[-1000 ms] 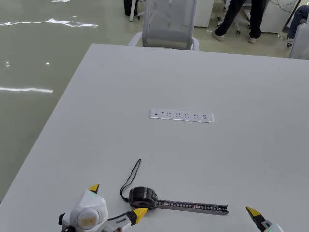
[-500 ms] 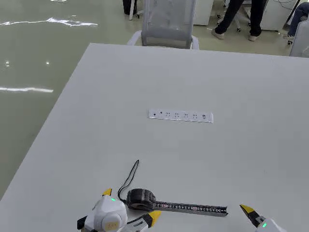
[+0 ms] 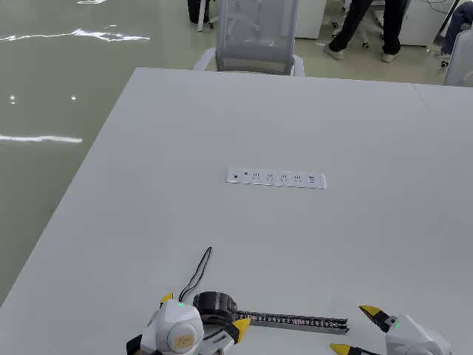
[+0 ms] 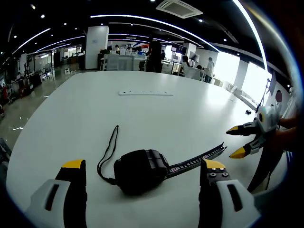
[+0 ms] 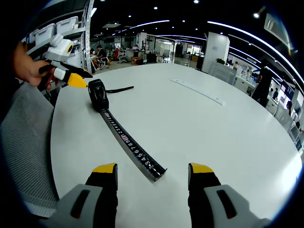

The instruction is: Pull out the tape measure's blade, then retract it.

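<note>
A black tape measure (image 3: 214, 304) lies near the table's front edge, its blade (image 3: 295, 322) drawn out to the right and flat on the top. A black wrist strap (image 3: 196, 272) trails away from the case. My left gripper (image 3: 205, 312) is open, its yellow tips on either side of the case (image 4: 141, 170), not closed on it. My right gripper (image 3: 353, 329) is open just beyond the blade's hooked end (image 5: 156, 170), which lies between its fingertips (image 5: 105, 168) without contact. The blade (image 5: 124, 138) runs back to the case (image 5: 97, 90), with the left gripper (image 5: 73, 64) beside it.
A white power strip (image 3: 276, 178) is set into the middle of the white table (image 3: 148, 185). A grey mesh chair (image 3: 259, 33) stands at the far edge, with people's legs (image 3: 366, 26) behind it. Shiny floor (image 3: 44, 89) lies to the left.
My left gripper has moved right and forward until its tips straddle the case. My right gripper has come further into view, up to the blade's end. The tape measure has stayed put.
</note>
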Motion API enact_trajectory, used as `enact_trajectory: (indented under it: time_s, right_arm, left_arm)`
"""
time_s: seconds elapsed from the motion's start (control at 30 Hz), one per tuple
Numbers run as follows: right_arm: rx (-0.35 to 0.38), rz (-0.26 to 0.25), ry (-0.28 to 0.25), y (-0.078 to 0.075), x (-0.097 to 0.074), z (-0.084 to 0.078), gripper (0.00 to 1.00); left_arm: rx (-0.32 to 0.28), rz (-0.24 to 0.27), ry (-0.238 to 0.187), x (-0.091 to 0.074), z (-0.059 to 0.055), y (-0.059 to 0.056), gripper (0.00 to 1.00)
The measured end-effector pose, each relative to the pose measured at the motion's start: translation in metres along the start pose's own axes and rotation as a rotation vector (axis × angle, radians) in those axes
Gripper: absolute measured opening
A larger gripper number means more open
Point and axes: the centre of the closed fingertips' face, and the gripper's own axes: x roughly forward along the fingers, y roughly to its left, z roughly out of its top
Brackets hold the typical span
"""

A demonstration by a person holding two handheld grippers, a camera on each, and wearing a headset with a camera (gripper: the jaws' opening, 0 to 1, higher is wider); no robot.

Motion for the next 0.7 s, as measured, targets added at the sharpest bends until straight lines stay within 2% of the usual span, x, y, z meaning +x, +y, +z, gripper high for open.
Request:
enact_trajectory:
  time_s: [0.03,0.13,0.3,0.5,0.7]
  right_arm:
    - [-0.002,0.005,0.005,-0.001,0.001,-0.001,0.59]
    - [0.003,0.046,0.035,-0.001,0.007,-0.008,0.54]
    - [-0.035,0.090,0.073,-0.001,0.013,-0.013,0.48]
    - [-0.070,0.144,0.099,-0.002,0.019,-0.015,0.39]
    - [-0.093,0.184,0.129,0.001,0.022,-0.018,0.30]
  left_arm:
    - [0.009,0.001,-0.010,0.001,0.001,-0.001,0.99]
    - [0.011,-0.003,-0.002,0.004,-0.001,-0.004,0.99]
    - [0.011,-0.006,0.012,0.010,-0.006,-0.006,0.99]
    - [0.011,0.003,0.032,0.015,-0.012,-0.001,0.99]
    - [0.006,0.009,0.029,0.021,-0.011,0.000,0.99]
